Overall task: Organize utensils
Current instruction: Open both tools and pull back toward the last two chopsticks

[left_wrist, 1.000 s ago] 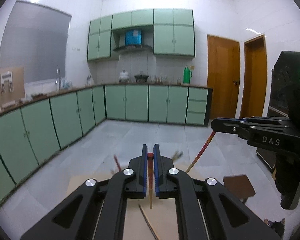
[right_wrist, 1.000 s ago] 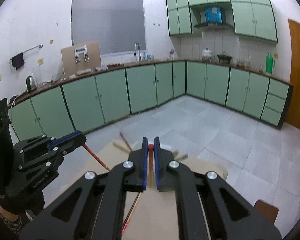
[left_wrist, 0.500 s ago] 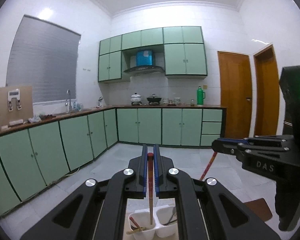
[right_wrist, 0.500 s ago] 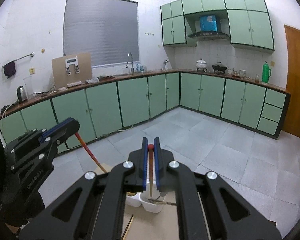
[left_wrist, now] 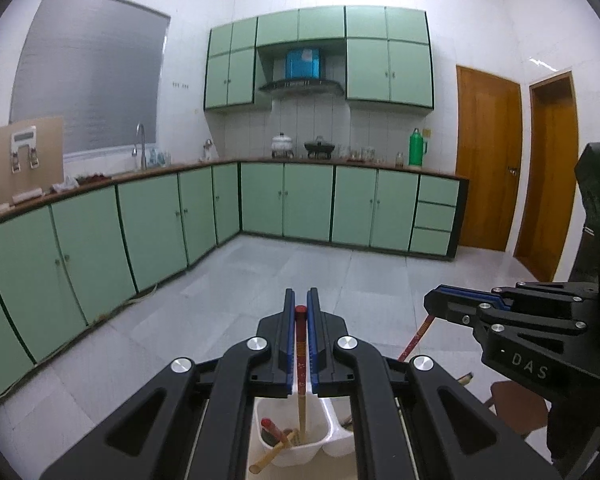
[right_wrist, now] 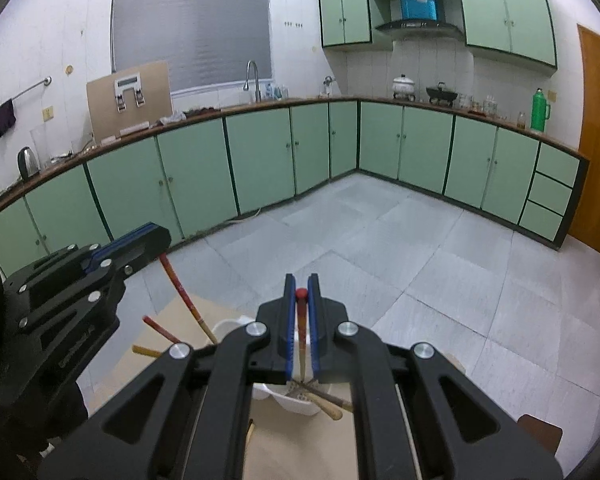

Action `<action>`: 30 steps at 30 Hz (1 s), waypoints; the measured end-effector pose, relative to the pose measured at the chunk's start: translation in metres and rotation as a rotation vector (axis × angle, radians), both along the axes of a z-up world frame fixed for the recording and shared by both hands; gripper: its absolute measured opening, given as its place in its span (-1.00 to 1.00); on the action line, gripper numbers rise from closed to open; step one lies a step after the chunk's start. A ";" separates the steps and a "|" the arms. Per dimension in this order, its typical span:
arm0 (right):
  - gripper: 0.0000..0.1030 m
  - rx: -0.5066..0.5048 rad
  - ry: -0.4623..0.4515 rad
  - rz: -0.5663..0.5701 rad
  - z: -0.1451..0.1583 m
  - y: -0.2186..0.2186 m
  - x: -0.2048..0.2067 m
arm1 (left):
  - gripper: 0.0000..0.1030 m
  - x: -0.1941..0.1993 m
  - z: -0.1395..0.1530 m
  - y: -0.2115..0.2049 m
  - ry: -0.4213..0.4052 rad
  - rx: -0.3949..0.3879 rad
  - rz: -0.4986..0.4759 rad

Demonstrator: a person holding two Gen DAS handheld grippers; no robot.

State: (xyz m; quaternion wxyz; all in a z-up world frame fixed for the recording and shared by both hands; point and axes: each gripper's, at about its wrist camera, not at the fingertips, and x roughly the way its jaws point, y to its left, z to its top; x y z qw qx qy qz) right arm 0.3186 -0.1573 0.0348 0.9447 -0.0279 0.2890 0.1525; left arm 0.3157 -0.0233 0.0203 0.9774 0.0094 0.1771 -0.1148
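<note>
At six o'clock, left wrist view: left gripper [left_wrist: 300,312] fingers clamped on red-tipped chopstick [left_wrist: 301,354], lower end inside white holder [left_wrist: 296,446]. Right gripper [left_wrist: 434,305] at three o'clock.

Right wrist view: right gripper [right_wrist: 301,294] fingers pinch second chopstick [right_wrist: 301,340] above holder's other compartment. Advice: keep sticks vertical, lower fully into compartments before releasing.
</note>
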 end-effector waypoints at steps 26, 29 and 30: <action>0.63 0.054 -0.102 -0.147 0.015 -0.048 -0.084 | 0.24 -0.062 0.018 0.027 -0.039 -0.024 0.019; 0.77 0.051 -0.147 -0.158 0.012 -0.057 -0.117 | 0.42 -0.088 0.016 0.030 -0.058 -0.020 0.037; 0.80 0.054 -0.153 -0.156 0.009 -0.059 -0.129 | 0.49 -0.099 0.013 0.031 -0.064 -0.020 0.045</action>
